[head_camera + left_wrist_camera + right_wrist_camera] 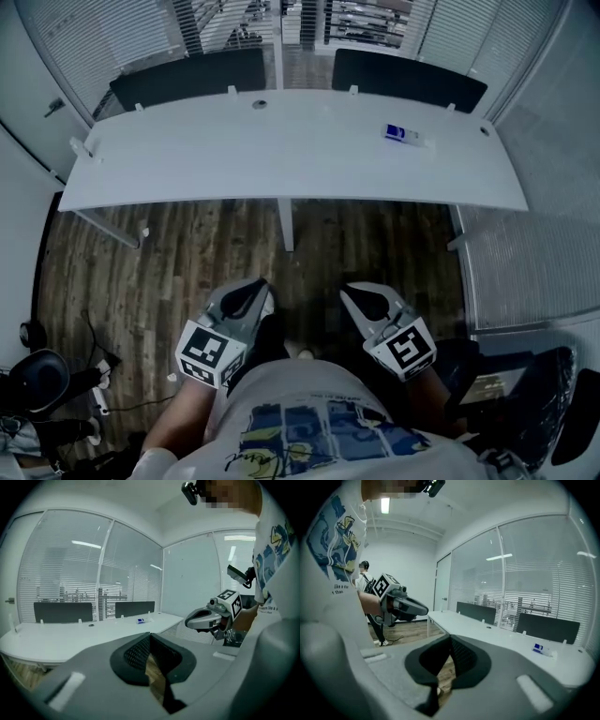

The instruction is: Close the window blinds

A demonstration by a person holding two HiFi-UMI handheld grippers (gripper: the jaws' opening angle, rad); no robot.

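Note:
The window blinds [89,37] hang behind the long white desk [281,164], far from both grippers. Their slats are level and let another room show through at the middle [361,21]. They also fill the glass wall in the left gripper view [70,573] and the right gripper view [534,588]. My left gripper [246,298] and right gripper [368,302] are held low in front of my body, over the wooden floor, short of the desk. Both are shut and empty; the left gripper's [150,635] pads meet, as do the right gripper's [450,638].
Two dark screens [192,77] [408,80] stand along the desk's far edge. A small blue-and-white box [401,134] lies on its right part. A chair [525,394] is at my right, black gear [42,375] on the floor at left. A person [363,576] stands far behind.

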